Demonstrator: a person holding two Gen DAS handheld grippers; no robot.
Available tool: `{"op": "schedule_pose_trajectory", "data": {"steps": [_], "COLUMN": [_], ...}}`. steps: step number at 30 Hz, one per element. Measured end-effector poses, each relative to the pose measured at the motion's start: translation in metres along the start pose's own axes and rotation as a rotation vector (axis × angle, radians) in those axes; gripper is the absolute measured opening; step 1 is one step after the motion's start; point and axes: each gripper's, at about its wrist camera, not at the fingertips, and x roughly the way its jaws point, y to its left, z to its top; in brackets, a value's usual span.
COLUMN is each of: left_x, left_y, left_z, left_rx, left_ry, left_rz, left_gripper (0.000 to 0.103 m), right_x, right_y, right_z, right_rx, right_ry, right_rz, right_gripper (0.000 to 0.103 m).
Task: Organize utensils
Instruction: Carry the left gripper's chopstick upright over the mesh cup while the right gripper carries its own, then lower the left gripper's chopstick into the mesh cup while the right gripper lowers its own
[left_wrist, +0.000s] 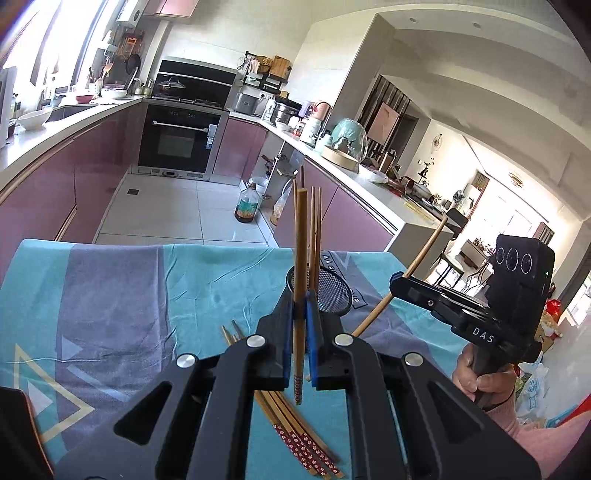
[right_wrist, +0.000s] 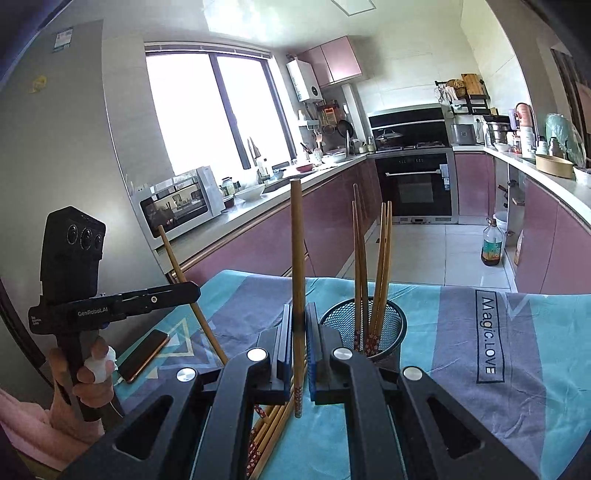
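My left gripper (left_wrist: 300, 308) is shut on a wooden chopstick (left_wrist: 300, 236) held upright above the table. My right gripper (right_wrist: 299, 321) is shut on another chopstick (right_wrist: 297, 240), also upright. Each gripper shows in the other's view: the right one (left_wrist: 400, 280) with its chopstick slanted, the left one (right_wrist: 194, 288) likewise. A black mesh cup (right_wrist: 364, 325) holds several chopsticks (right_wrist: 380, 258) upright; it also shows in the left wrist view (left_wrist: 332, 291), just behind my left gripper. Several loose chopsticks (left_wrist: 295, 435) with red patterned ends lie on the cloth below both grippers, seen also in the right wrist view (right_wrist: 273, 424).
A teal and grey cloth (left_wrist: 129, 295) covers the table. A phone (right_wrist: 146, 354) lies on it near the left hand. Kitchen counters, an oven (left_wrist: 181, 136) and an oil bottle (left_wrist: 247, 206) on the floor lie beyond the table's far edge.
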Motion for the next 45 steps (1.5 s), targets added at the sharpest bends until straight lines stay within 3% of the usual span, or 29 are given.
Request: {"op": "schedule_pose_trajectory", "data": {"steps": [19,28,45], "left_x": [0.002,0.017,0.051], "left_y": [-0.031,-0.044,-0.058], "left_z": [0.063,0.082,0.073], "left_rx": [0.068,0.093,0.111], "left_ry": [-0.105,-0.112,-0.057], "left_rz": [-0.025,-0.021,0.051], "left_gripper": [0.007,0.007,0.007], "right_x": [-0.021,-0.014,0.016], "right_y": [-0.006,-0.013,-0.026], "right_z": [0.047,0.058,0.053], "right_rx": [-0.058,-0.064,-0.047], "right_ry": [-0.118,-0.135,-0.103], "right_rz": [-0.044,-0.056,-0.120], "right_gripper": [0.006,0.006,0.006]}}
